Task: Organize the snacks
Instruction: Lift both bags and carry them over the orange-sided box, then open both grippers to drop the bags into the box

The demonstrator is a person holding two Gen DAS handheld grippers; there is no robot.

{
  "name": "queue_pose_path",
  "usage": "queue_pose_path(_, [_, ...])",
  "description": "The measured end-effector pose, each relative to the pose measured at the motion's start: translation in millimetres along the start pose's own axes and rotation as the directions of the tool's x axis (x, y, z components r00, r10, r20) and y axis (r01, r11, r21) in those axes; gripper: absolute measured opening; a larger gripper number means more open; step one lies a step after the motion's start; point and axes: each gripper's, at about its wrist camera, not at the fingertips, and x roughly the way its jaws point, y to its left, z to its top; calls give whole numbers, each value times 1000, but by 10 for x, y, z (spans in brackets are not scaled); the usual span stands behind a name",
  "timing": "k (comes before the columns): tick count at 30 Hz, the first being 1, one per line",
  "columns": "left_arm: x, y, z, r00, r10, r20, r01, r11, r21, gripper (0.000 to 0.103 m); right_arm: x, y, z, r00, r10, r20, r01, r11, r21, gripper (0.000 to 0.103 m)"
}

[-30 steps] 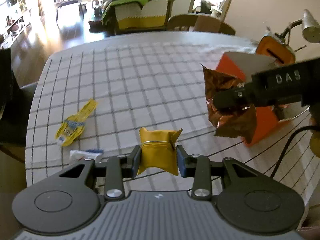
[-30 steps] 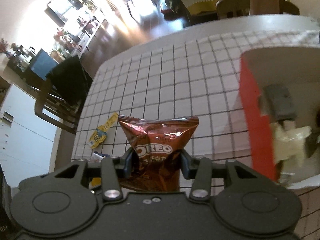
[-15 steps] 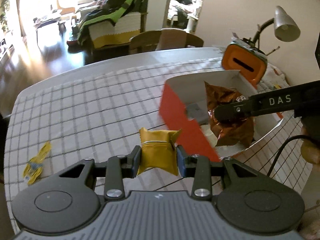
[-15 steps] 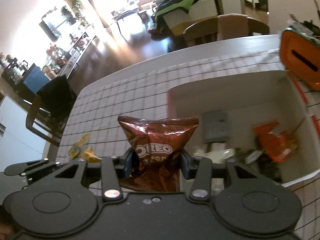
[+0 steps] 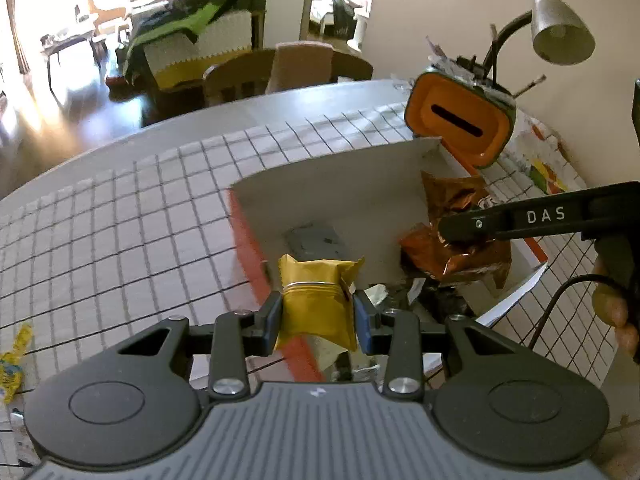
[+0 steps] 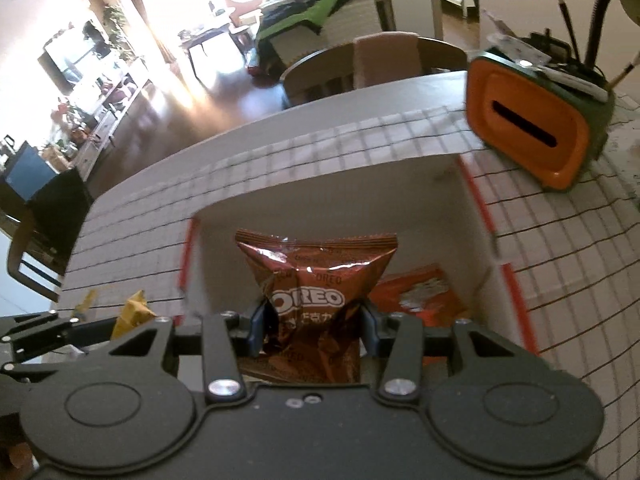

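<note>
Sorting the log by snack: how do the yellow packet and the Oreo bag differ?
The yellow packet is plain gold and narrow; the Oreo bag is glossy brown, printed, wider and crinkled. The left gripper holds the packet, the right gripper the bag. Both are pinched upright over the box.

2 wrist fisheyes close above the table, angled steeply down, sharing the red-edged box (image 5: 248,236) and orange holder (image 6: 528,132).

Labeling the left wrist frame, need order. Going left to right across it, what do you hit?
Yellow wrapper on the checked cloth → gold snack packet in the left hand-held gripper → brown Oreo bag held over the white box → person's hand at the right edge.
</note>
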Motion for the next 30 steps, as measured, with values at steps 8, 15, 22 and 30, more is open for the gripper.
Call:
queue_pose_path(8, [442,-228,213,997,48,-67,-48,999,9,36,235,-342,160,998,-48,-35,48,999,-11,45])
queue_pose_path(15, [825,-281,383,984,87,-153,-90,996,-13,36,500,-475,286,995,-62,-82,56,995,-76,45])
queue_pose_path(22, [1150,-268,389,959,110,-261,-120,992,-22,37,674,-504,302,988,-67,-136,55,994,-93,45])
queue_pose_path(30, [1281,-284,360,952,114,-284,-128,991,-31,39,679,-477,316,986,-66,-151,51,994,-101,45])
